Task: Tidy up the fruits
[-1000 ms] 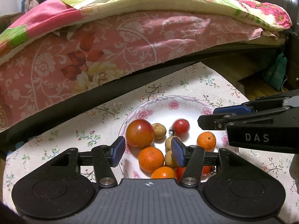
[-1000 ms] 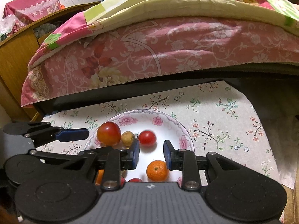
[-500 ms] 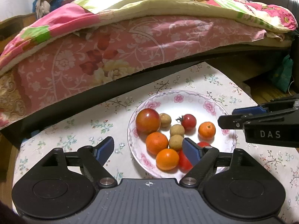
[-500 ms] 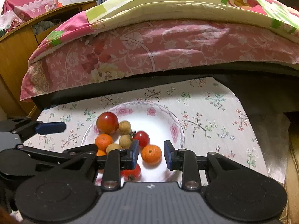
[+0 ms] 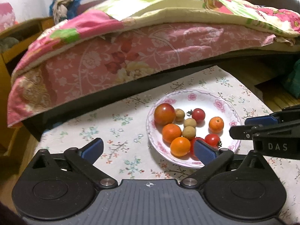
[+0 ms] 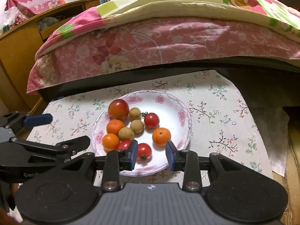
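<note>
A white floral plate [image 5: 198,95] [image 6: 180,105] on the flowered tablecloth holds a big red tomato [image 5: 164,111] [image 6: 118,109], small red tomatoes [image 5: 198,114] [image 6: 151,120], orange tangerines [image 5: 216,124] [image 6: 161,136] and tan longans [image 5: 190,122] [image 6: 136,126]. My left gripper [image 5: 148,151] is wide open and empty, near the plate's front left; it also shows in the right wrist view [image 6: 61,131]. My right gripper [image 6: 151,154] is open and empty above the plate's front edge, jaws either side of a small tomato [image 6: 144,151]. It shows in the left wrist view [image 5: 241,127].
A bed with a pink floral sheet [image 5: 131,56] [image 6: 150,43] and quilt overhangs the far side of the low table. A wooden cabinet [image 6: 20,41] stands at the left. The tablecloth [image 6: 215,112] extends right of the plate to the table's edge.
Both grippers have drawn back and up from the plate. The left gripper's jaws have opened wide and it has shifted left. The right gripper's jaws have widened a little.
</note>
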Demonstrator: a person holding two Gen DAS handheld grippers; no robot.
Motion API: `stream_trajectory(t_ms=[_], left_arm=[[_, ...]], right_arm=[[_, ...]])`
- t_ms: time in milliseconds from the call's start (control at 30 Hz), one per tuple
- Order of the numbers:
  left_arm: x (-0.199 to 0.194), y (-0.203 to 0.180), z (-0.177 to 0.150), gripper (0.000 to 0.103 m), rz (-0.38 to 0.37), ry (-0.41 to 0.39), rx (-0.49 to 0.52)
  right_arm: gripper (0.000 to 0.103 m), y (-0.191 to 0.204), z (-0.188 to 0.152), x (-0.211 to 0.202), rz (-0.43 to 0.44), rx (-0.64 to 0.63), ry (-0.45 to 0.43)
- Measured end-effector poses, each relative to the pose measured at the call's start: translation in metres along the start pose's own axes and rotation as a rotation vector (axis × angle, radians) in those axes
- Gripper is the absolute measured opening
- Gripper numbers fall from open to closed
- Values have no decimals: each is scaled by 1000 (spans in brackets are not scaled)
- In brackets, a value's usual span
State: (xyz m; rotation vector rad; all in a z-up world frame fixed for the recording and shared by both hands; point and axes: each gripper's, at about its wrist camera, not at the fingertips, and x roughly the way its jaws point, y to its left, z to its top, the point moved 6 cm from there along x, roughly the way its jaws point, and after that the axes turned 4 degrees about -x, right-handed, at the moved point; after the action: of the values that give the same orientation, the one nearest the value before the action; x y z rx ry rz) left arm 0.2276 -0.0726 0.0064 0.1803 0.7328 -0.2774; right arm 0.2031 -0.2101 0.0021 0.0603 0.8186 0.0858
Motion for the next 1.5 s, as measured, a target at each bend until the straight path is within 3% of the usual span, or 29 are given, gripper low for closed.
stream_trajectory(t_ms=[533,1100,1500], left_arm=[[-31,9,-17,103,51,-10,-39],[-52,11,-55,103,117,50,-55],[-68,8,-82,103,117,79,-84]], right_arm=[[32,16,-19,-24,-10,21,2],[33,33,-51,-46,9,49,19],[34,44,-80,-64,-4,61,31]])
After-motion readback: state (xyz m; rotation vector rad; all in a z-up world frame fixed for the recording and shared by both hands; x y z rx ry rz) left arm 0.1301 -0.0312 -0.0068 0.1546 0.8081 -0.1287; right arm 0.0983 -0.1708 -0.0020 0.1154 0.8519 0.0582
